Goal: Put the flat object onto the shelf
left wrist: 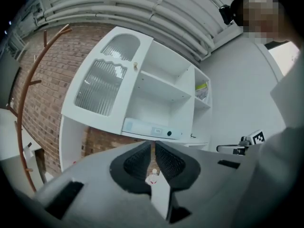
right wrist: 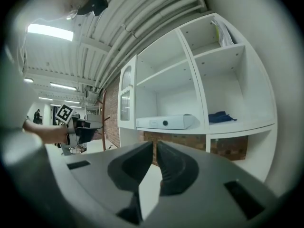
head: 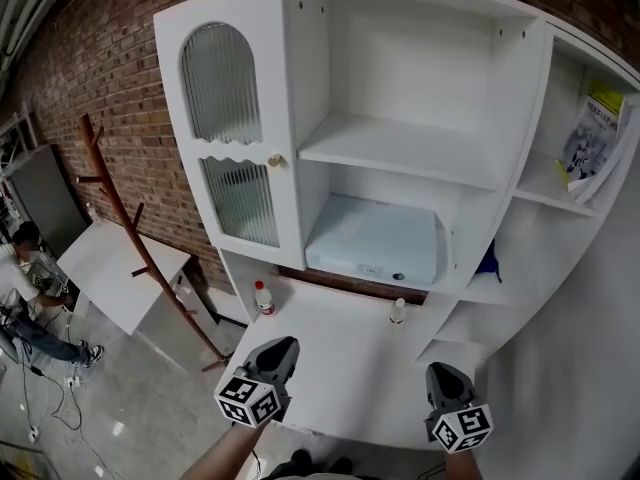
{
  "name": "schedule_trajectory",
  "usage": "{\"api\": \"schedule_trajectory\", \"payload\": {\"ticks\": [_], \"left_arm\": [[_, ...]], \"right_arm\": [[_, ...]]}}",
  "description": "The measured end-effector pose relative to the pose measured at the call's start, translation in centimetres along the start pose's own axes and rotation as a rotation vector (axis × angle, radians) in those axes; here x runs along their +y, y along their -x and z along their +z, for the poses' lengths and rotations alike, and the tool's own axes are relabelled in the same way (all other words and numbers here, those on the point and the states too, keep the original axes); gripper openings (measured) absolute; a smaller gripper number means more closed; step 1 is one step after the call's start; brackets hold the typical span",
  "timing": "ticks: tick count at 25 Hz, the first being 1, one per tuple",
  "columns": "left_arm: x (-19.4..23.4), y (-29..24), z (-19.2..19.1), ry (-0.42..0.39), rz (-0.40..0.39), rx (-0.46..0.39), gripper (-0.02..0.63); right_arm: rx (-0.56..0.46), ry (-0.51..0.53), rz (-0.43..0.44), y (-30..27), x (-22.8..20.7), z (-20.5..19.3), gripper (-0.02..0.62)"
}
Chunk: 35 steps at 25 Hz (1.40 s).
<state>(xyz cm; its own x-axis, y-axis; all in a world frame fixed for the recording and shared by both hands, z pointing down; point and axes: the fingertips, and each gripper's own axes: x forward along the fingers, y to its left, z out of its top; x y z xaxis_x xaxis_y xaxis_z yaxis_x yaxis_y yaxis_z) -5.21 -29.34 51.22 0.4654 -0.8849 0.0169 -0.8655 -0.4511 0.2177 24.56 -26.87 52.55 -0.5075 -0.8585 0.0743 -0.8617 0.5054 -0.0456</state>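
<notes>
The flat object, a white flat case (head: pixel 372 243) with a dark round spot on its front edge, lies on the lower shelf of the white cabinet (head: pixel 400 153). It also shows in the left gripper view (left wrist: pixel 152 127) and the right gripper view (right wrist: pixel 164 122). My left gripper (head: pixel 283 346) hovers over the front left of the white counter (head: pixel 340 353), shut and holding nothing (left wrist: pixel 153 148). My right gripper (head: pixel 441 370) is at the front right, level with it, also shut and empty (right wrist: pixel 155 146). Both point at the cabinet, well short of the case.
Two small bottles (head: pixel 264 298) (head: pixel 398 311) stand at the back of the counter. A blue cloth (head: pixel 488 261) lies in the right side shelf and booklets (head: pixel 590 143) lean in the one above. A glass cabinet door (head: pixel 235 138), a wooden coat rack (head: pixel 120 218) and a seated person (head: pixel 25 268) are on the left.
</notes>
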Motion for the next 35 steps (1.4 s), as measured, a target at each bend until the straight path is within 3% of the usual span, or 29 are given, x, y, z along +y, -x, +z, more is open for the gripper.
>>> {"api": "schedule_trajectory", "payload": {"ticks": [7,18,27,35], "left_arm": [[2.7,3.6,-0.7,-0.059,0.033,0.012,0.043],[5.0,6.9,-1.5,-0.097,-0.008,0.023,0.042],[5.1,6.9,-1.9,0.011,-0.038,-0.008,0.037],[4.5,6.4,-2.1,0.028,-0.057,-0.021,0.037]], "right_arm": [[0.016,0.067,-0.06,1.1,1.4,-0.5,0.041],[-0.03,0.066,-0.082,2.3,5.3,-0.2,0.032],[-0.048,0.089,-0.078,2.6,6.7,0.0,0.028],[-0.045,0.112,-0.085,2.7,7.3,0.0,0.028]]}}
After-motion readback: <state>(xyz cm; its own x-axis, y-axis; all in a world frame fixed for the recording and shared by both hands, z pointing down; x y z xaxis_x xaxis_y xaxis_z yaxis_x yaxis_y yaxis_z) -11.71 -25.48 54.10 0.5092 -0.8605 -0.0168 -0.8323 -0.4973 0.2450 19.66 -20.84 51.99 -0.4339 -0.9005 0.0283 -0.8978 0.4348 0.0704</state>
